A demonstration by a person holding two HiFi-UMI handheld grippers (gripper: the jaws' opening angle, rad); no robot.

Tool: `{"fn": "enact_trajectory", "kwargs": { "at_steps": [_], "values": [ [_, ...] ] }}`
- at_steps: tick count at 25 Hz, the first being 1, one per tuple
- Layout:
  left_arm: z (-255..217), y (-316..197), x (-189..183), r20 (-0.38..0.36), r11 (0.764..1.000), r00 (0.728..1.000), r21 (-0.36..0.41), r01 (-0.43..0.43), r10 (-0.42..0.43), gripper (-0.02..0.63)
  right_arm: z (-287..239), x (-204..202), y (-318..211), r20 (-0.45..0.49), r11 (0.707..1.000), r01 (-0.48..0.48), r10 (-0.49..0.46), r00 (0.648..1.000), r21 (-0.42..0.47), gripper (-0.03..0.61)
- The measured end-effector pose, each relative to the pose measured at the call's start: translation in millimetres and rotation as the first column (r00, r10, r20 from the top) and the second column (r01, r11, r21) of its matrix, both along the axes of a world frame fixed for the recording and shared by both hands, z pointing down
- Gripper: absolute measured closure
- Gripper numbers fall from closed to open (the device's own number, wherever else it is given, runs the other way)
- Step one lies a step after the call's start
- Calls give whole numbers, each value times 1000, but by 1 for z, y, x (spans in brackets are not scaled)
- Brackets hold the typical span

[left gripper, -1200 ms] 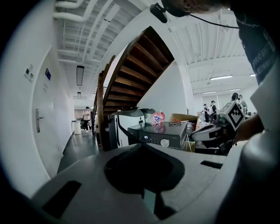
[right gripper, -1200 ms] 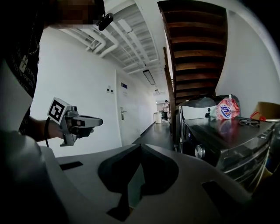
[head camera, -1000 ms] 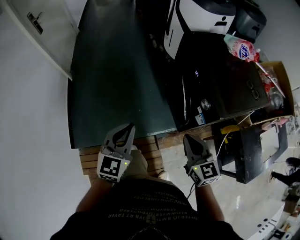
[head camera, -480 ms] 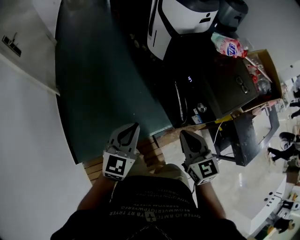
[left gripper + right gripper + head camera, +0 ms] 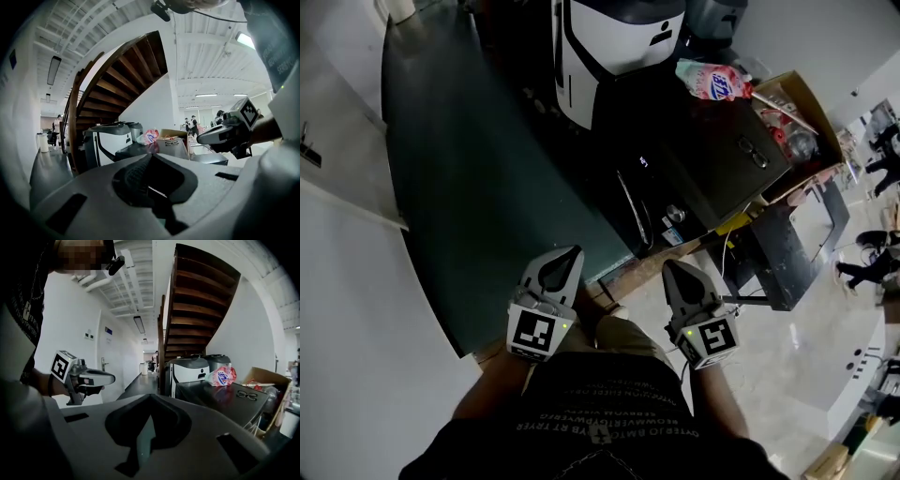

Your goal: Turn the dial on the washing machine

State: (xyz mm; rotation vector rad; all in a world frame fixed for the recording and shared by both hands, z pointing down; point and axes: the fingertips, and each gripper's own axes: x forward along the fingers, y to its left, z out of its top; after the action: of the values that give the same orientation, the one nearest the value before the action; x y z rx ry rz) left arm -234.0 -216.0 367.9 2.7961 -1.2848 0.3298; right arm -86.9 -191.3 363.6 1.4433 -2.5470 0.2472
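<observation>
- The dial [image 5: 675, 214] sits on the washing machine's [image 5: 712, 159] near panel, beside its handle [image 5: 630, 211].
- Left gripper [image 5: 569, 255] and right gripper [image 5: 672, 269], both closed and empty, hang short of the washing machine, likely poised to reach.

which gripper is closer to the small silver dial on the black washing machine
Right. In the head view the right gripper is just below the small silver dial on the black washing machine, not touching; the left gripper is farther, off to the lower left.
</observation>
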Motion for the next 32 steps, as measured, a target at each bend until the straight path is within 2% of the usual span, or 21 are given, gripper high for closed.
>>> {"fn": "enact_trajectory", "kwargs": {
  "at_steps": [7, 12, 20, 23, 27, 32],
  "values": [
    [-12, -29, 49, 14, 999, 999, -1, -47, 47, 611, -9, 44, -15, 31, 999, -46, 45, 999, 21, 581],
    [-30, -51, 94, 11, 995, 996, 47, -93, 92, 611, -14, 88, -28, 49, 996, -84, 82, 995, 37, 581],
    [-34, -59, 136, 46, 997, 998, 56, -55, 52, 611, -3, 146, -28, 79, 995, -92, 89, 993, 41, 581],
    [-31, -51, 148, 74, 995, 996, 85, -56, 50, 611, 7, 159, -25, 67, 996, -80, 78, 995, 31, 581],
    [-22, -35, 158, 86, 997, 994, 49, -67, 62, 611, 19, 166, -24, 43, 997, -77, 76, 996, 19, 581],
    [-7, -41, 156, 106, 997, 992, 7, -73, 72, 611, 41, 160, -36, -10, 997, -71, 71, 997, -3, 581]
  ]
}}
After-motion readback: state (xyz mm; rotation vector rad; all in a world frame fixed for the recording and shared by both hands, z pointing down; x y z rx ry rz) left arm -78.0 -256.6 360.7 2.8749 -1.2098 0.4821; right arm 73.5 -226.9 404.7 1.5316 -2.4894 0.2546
